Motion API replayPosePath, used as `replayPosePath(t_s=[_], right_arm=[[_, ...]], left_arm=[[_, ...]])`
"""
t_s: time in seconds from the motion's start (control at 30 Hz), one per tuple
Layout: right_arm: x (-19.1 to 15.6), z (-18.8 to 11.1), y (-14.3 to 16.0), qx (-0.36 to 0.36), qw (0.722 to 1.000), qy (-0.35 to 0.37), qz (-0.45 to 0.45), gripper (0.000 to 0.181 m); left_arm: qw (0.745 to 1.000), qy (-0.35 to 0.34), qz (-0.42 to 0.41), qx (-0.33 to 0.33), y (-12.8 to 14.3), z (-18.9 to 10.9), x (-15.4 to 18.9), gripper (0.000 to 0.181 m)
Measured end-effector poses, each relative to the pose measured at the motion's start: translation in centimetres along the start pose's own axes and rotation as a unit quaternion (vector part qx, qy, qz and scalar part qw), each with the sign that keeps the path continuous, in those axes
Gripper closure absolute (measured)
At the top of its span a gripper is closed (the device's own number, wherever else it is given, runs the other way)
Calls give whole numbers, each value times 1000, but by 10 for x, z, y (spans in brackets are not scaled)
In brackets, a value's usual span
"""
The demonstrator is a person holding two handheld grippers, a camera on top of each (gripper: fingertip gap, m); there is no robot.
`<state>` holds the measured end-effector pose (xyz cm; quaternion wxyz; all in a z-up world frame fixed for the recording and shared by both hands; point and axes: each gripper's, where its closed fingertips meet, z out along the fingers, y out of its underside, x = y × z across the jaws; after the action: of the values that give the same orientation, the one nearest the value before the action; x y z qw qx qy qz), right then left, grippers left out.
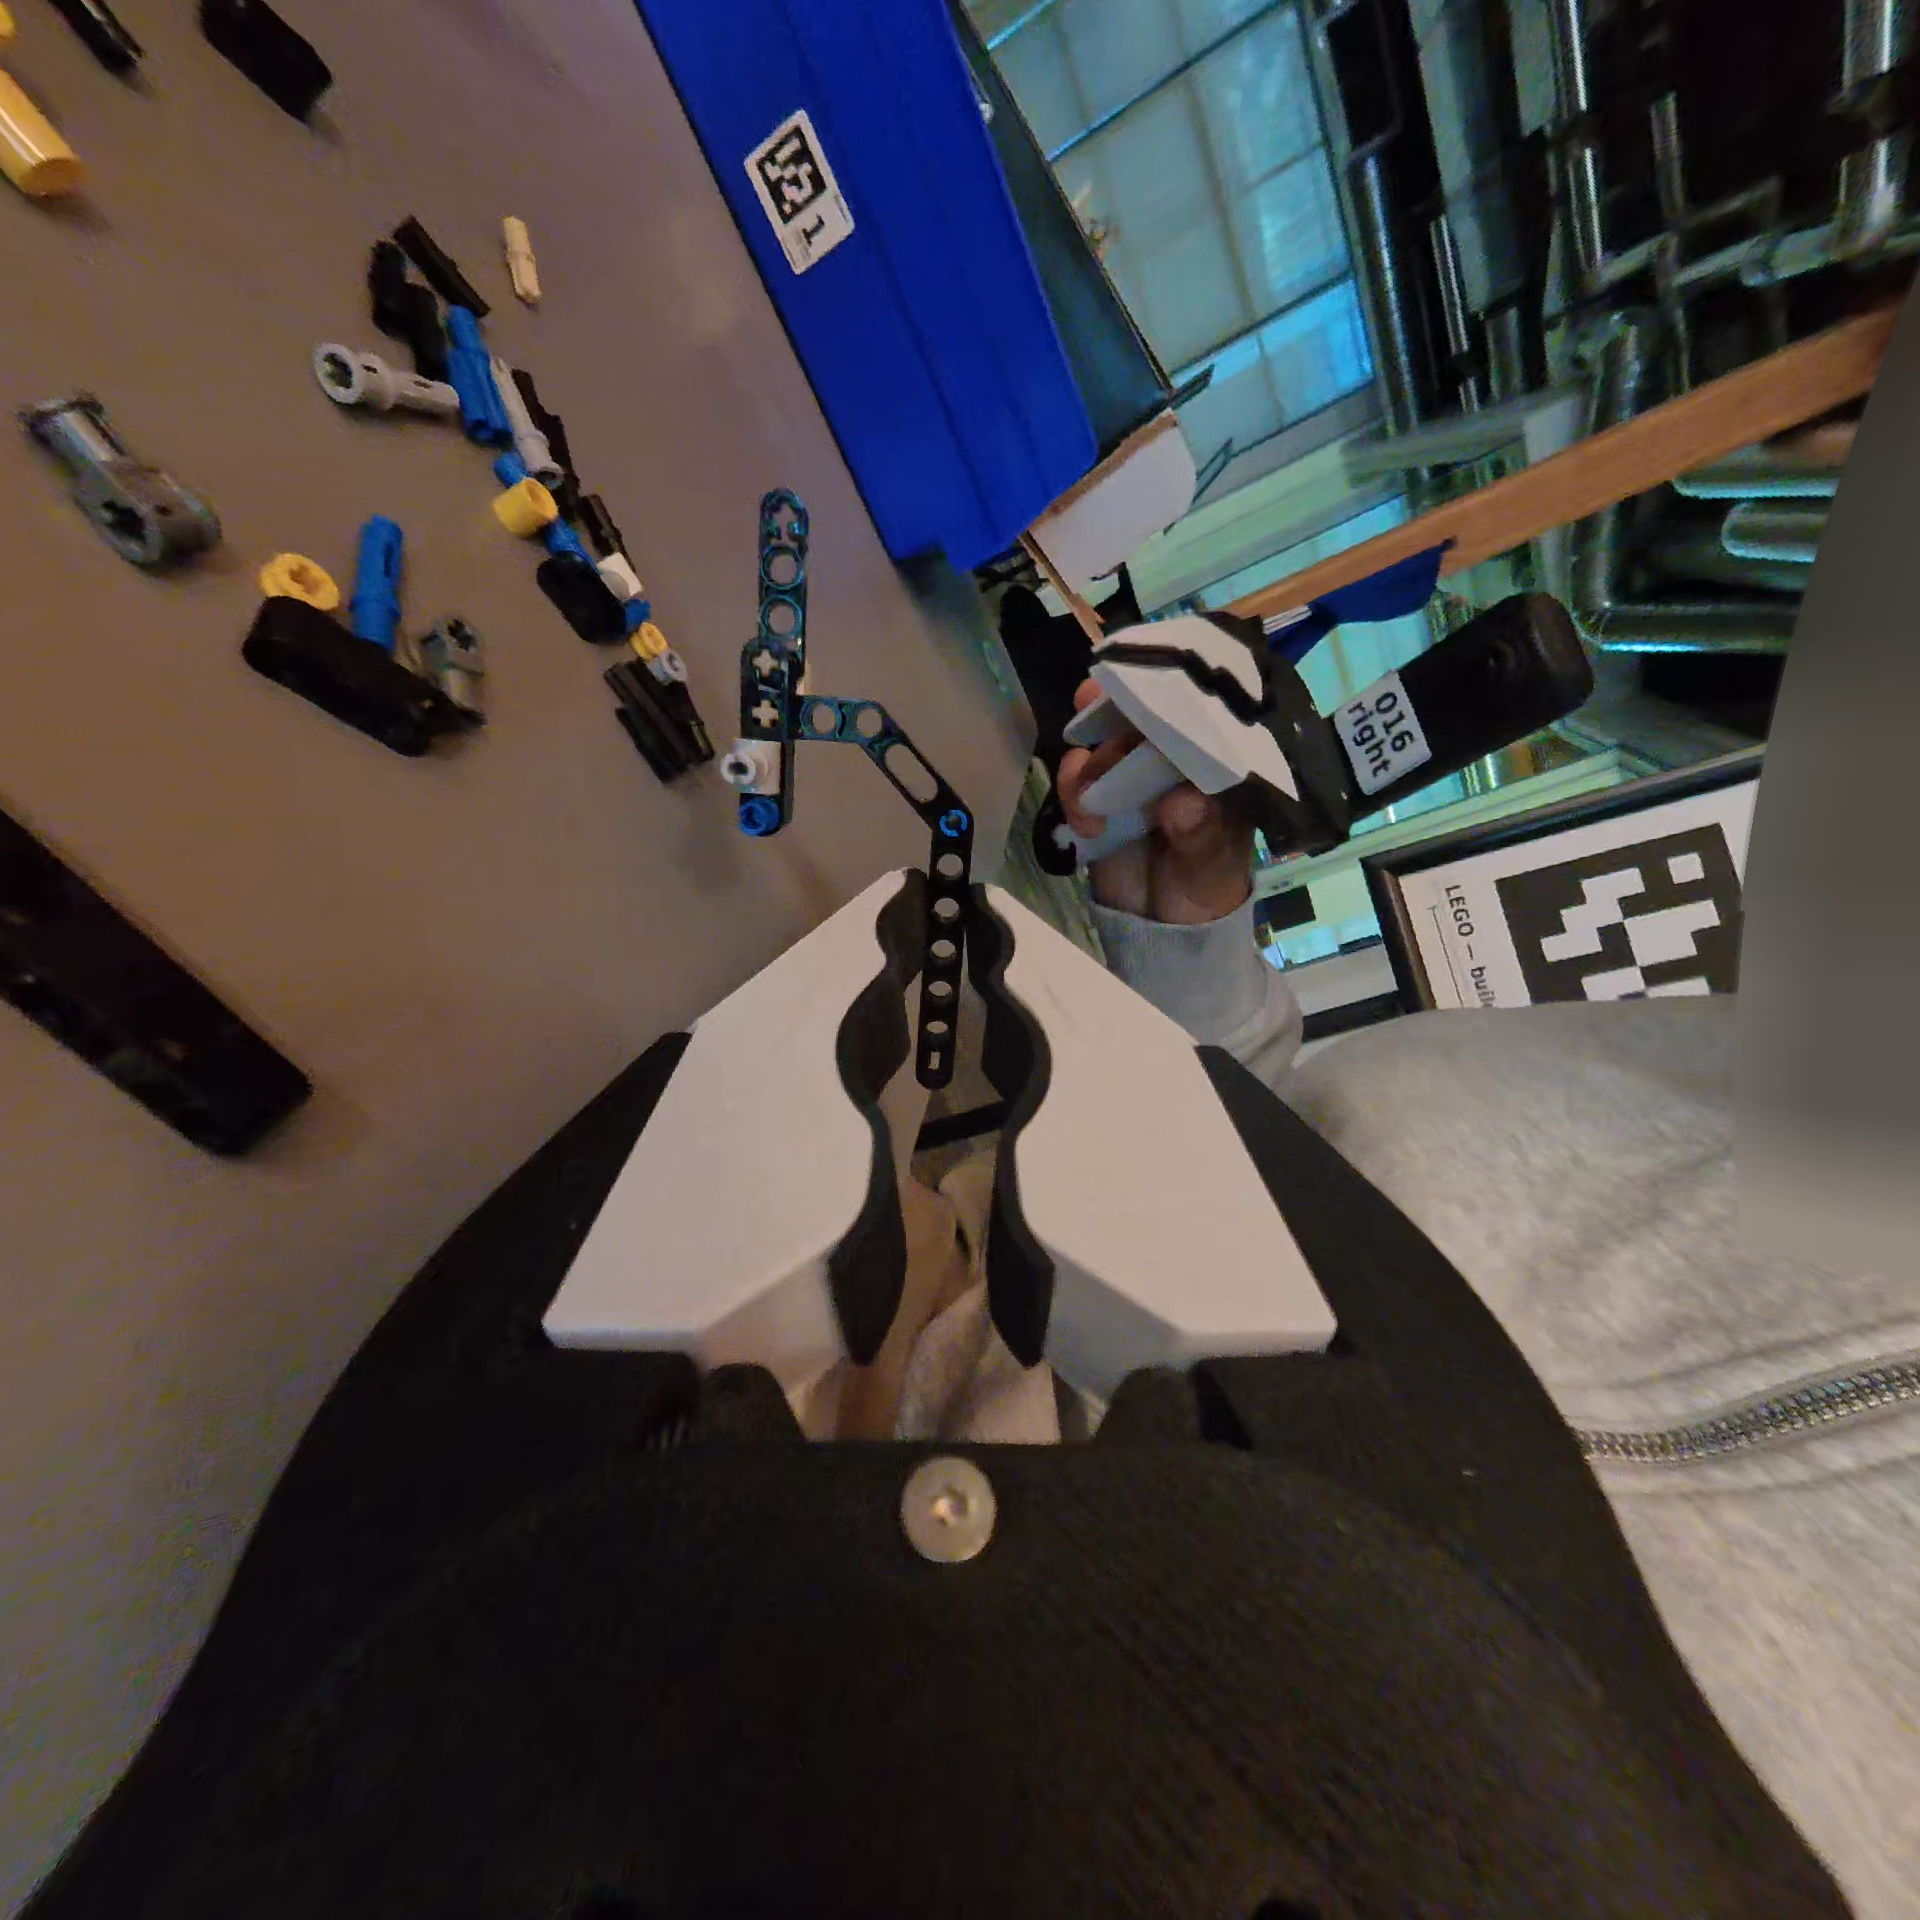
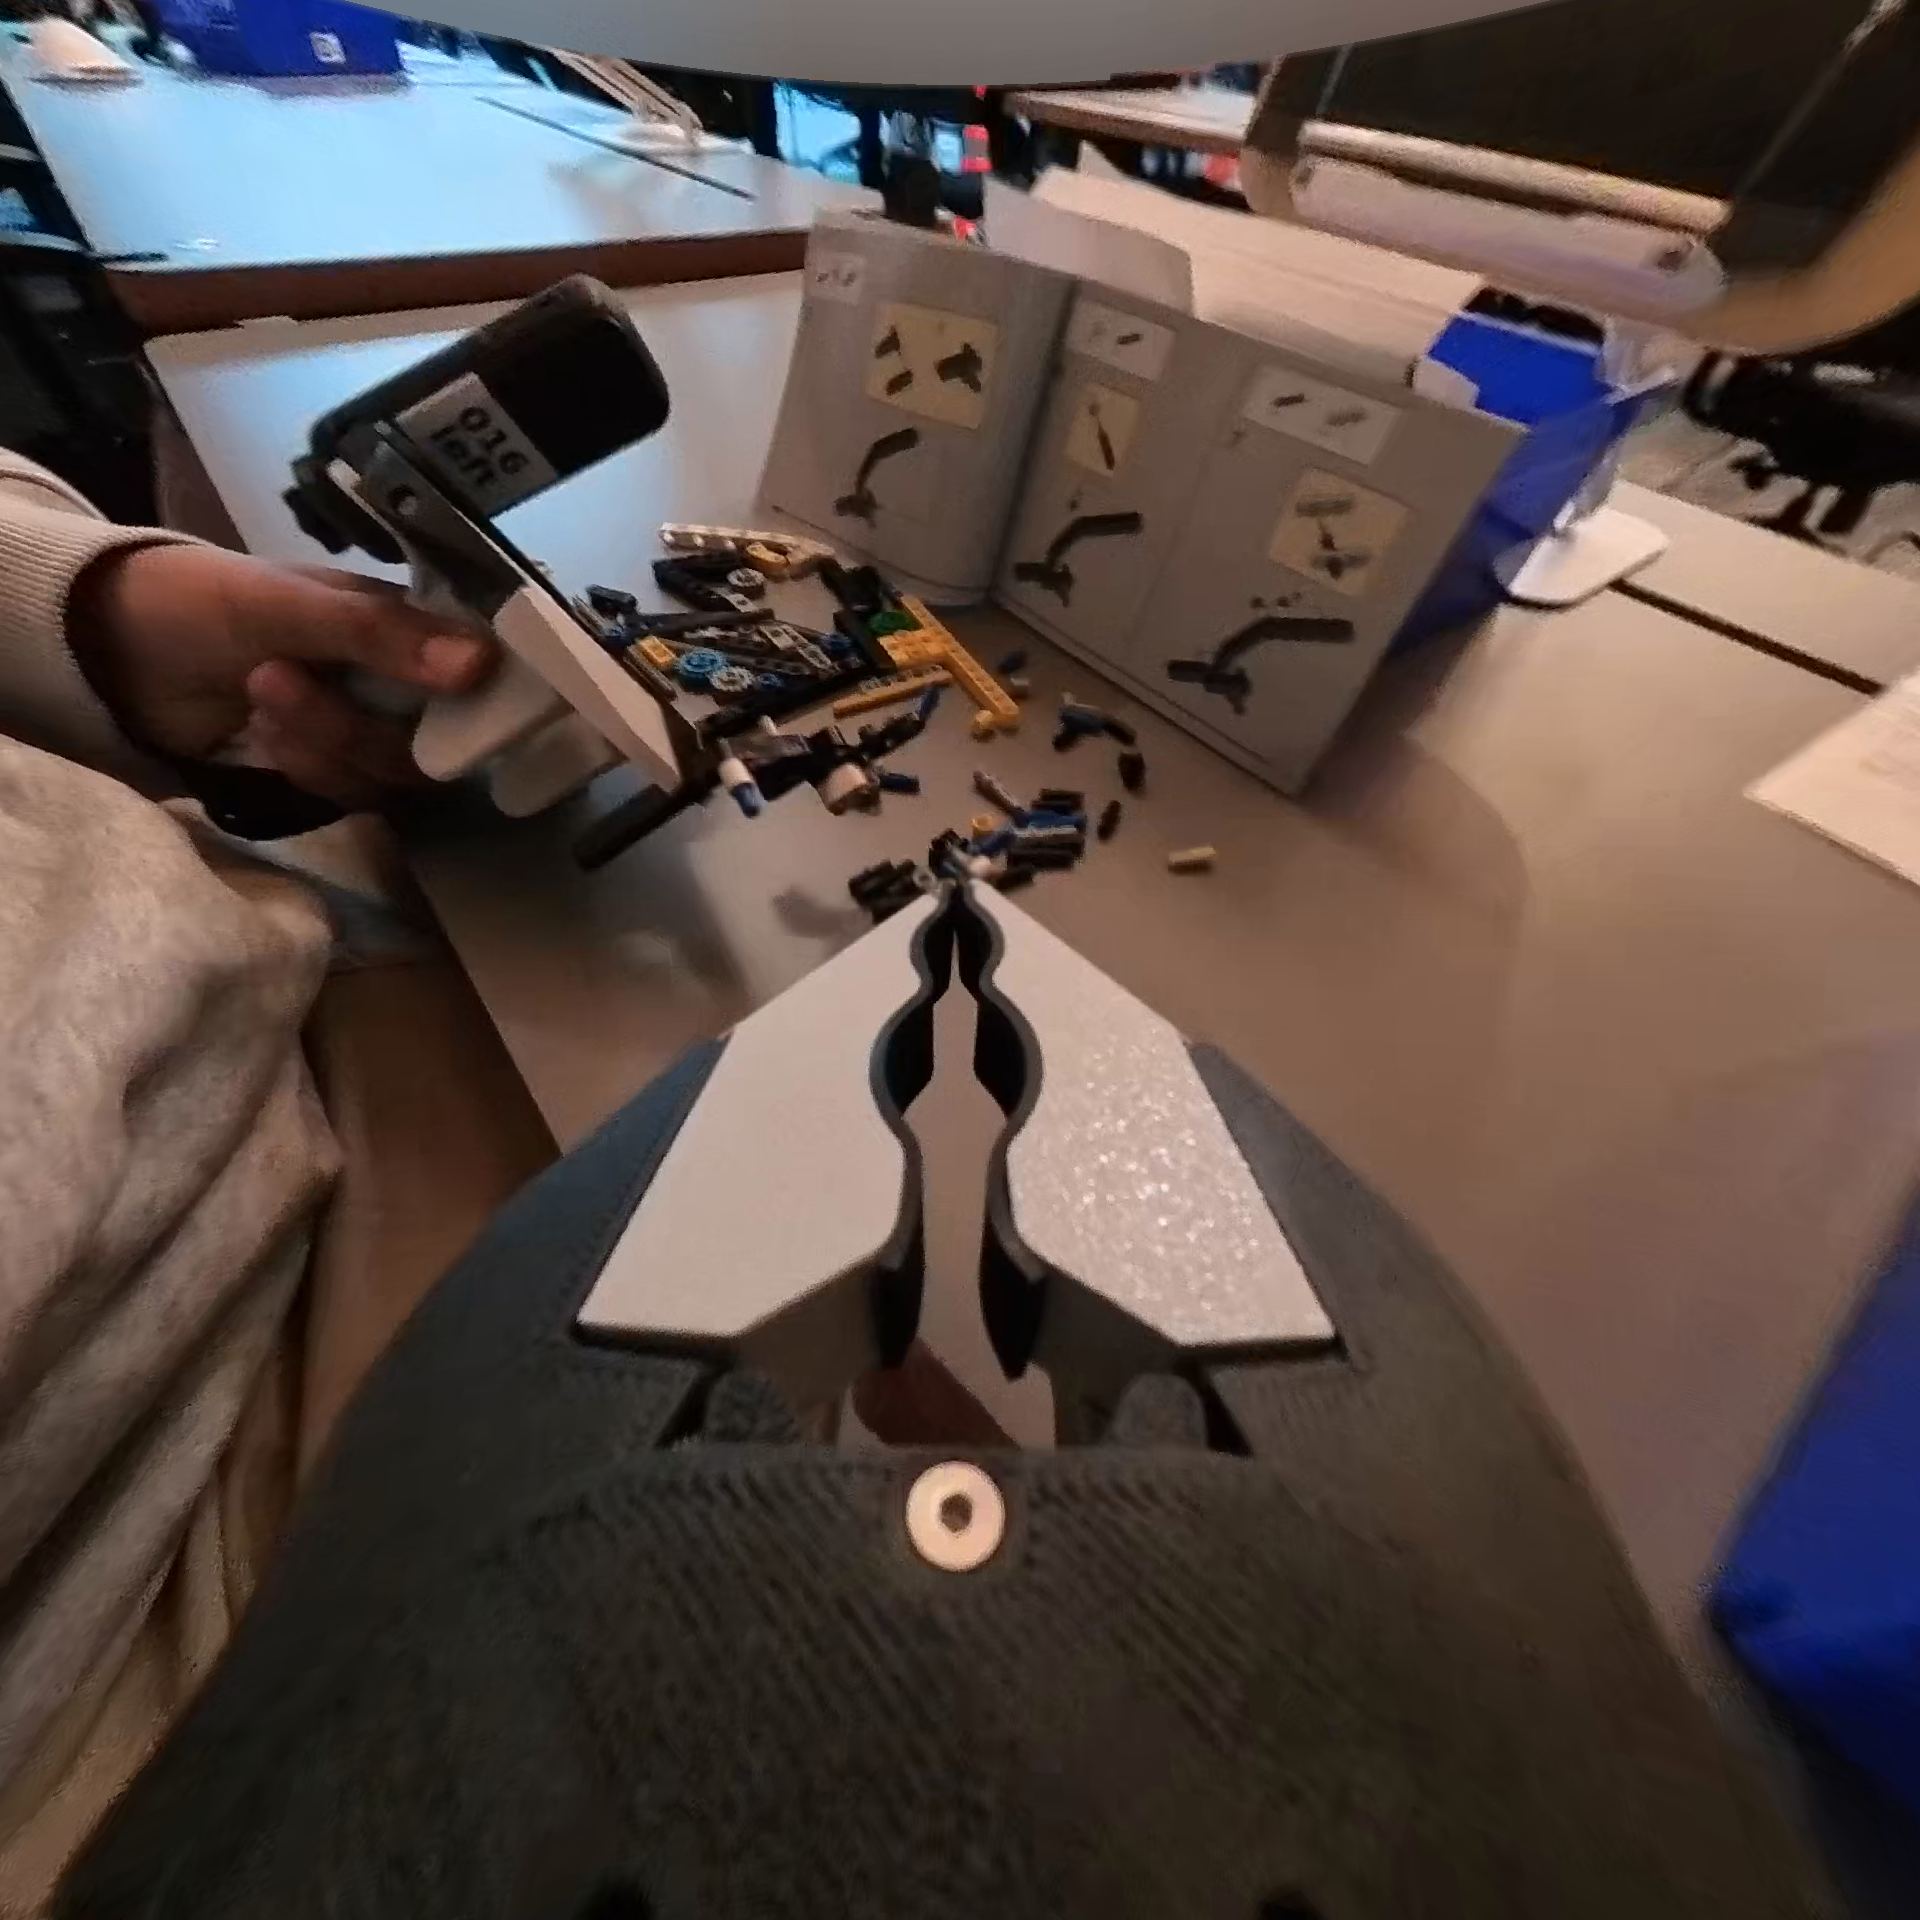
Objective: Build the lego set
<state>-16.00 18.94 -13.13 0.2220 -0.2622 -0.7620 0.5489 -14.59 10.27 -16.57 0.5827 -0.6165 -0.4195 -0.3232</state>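
My left gripper (image 1: pixel 940 899) is shut on a black lego beam assembly (image 1: pixel 831 717) and holds it above the table. I grip its straight lower beam. A bent beam, a short cross-hole beam, blue pins and a grey pin stick out past the fingertips. My right gripper (image 2: pixel 951 906) is shut, with its tips just above a scatter of small loose pins (image 2: pixel 1023 831). I cannot tell whether a tiny part is pinched between them. The right gripper also shows in the left wrist view (image 1: pixel 1107 660), in a hand. The left gripper also shows in the right wrist view (image 2: pixel 675 764), with the assembly (image 2: pixel 795 758).
Loose black, blue, yellow and grey parts (image 1: pixel 520 447) lie on the grey table (image 1: pixel 623 935). A partly built yellow and black section (image 2: pixel 831 634) lies further back. An open instruction booklet (image 2: pixel 1091 488) stands behind it, beside a blue box (image 2: pixel 1538 447). A long black piece (image 1: pixel 135 997) lies at the left. The tips of one gripper are about 10 centimeters away from the tips of the other.
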Motion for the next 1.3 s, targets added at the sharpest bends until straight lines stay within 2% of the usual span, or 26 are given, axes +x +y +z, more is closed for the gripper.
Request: replayPosePath(t_s=[0.1,0.2,0.3,0.47,0.57,0.7,0.83,1.07,1.2,1.3], right_arm=[[5,-14,8,-35,998,41,-13,181],[18,-40,7,-59,992,111,-33,181],[30,-71,-5,-49,985,163,-25,181],[37,-114,-17,-9,978,208,29,174],[41,-139,-10,-5,968,246,40,170],[30,-168,13,-3,957,278,77,164],[8,-206,58,-46,941,320,96,158],[-24,-287,144,-119,904,398,98,135],[-28,-316,237,-161,879,426,137,125],[-20,-318,320,-178,870,413,203,124]], left_arm=[[1000,15,4,-6,2,0,4,176],[999,32,11,-10,4,-1,10,176],[999,44,23,-13,6,0,16,176],[998,61,28,-13,14,4,26,176],[997,56,54,-13,22,7,31,176],[992,46,113,-11,34,10,42,176],[984,32,177,-6,52,13,55,176],[979,34,200,-7,96,27,84,176],[976,18,215,1,99,40,89,176],[976,7,219,9,87,51,86,176]])
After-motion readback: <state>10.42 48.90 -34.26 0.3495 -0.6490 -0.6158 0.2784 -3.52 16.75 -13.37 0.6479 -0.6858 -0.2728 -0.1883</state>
